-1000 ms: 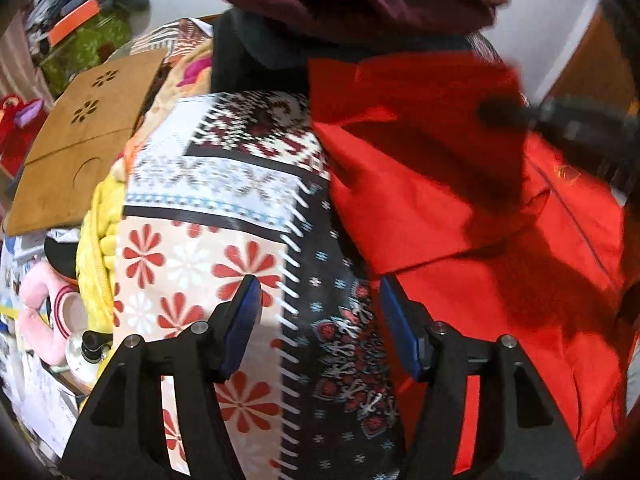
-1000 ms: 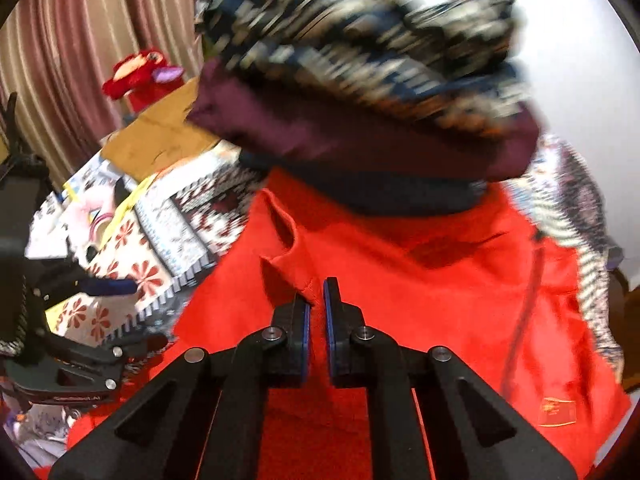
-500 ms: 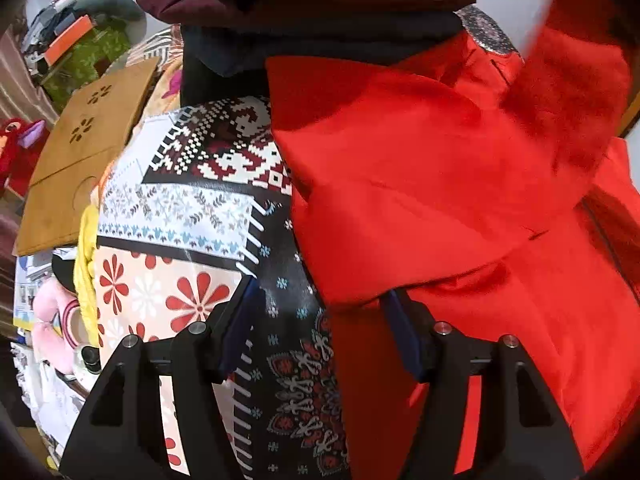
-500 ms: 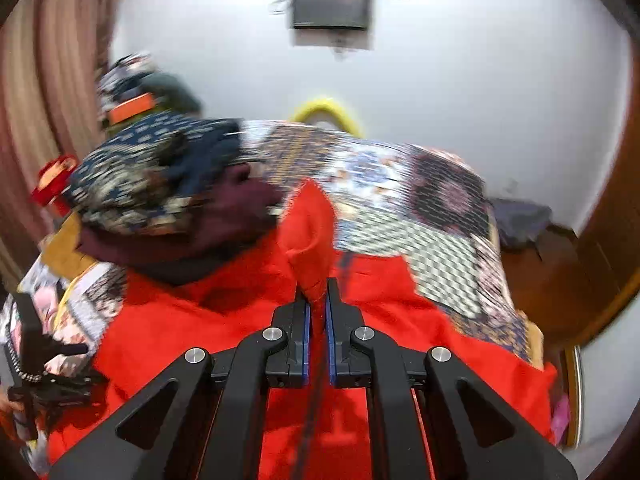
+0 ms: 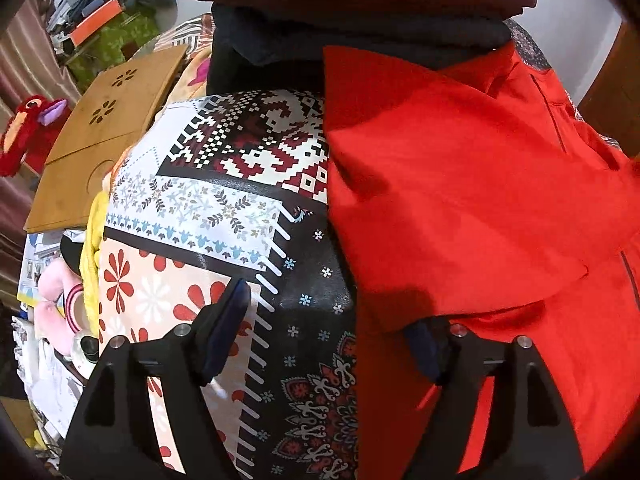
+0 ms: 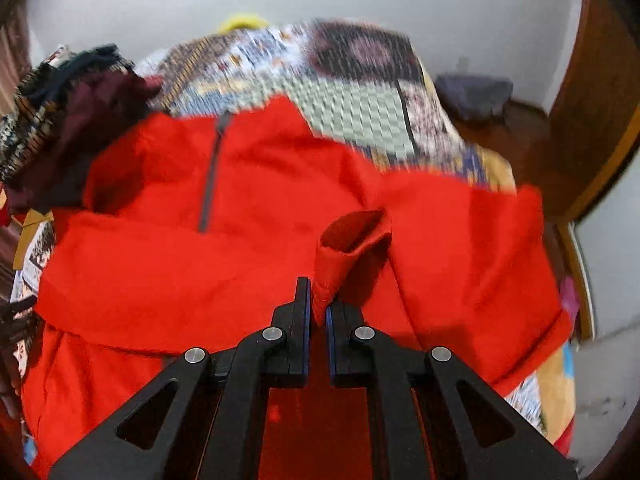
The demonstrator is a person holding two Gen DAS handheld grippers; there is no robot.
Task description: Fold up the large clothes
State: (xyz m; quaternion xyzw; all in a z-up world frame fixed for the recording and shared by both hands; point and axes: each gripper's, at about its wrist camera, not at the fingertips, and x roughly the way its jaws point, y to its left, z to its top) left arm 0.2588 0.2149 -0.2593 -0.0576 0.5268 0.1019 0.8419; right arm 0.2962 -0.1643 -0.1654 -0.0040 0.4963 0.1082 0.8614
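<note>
A large red garment (image 6: 248,264) with a grey zip lies spread on the patterned bedspread (image 5: 224,200). In the left wrist view its left part (image 5: 460,200) is folded over toward the middle. My right gripper (image 6: 318,308) is shut on a red sleeve cuff (image 6: 348,248), held above the garment's middle. My left gripper (image 5: 328,336) is open at the garment's left edge; its right finger (image 5: 424,352) sits partly under the red fold, its left finger (image 5: 224,332) over the bedspread.
A stack of folded dark clothes (image 5: 360,4) sits at the far end of the bed. A wooden board (image 5: 100,132), a yellow cloth (image 5: 90,256) and toys (image 5: 28,136) lie off the left side. A wooden door frame (image 6: 592,120) stands at right.
My right gripper has carried the red sleeve from high above down and inward over the garment. The left gripper has moved slightly forward along the garment's edge and stays open.
</note>
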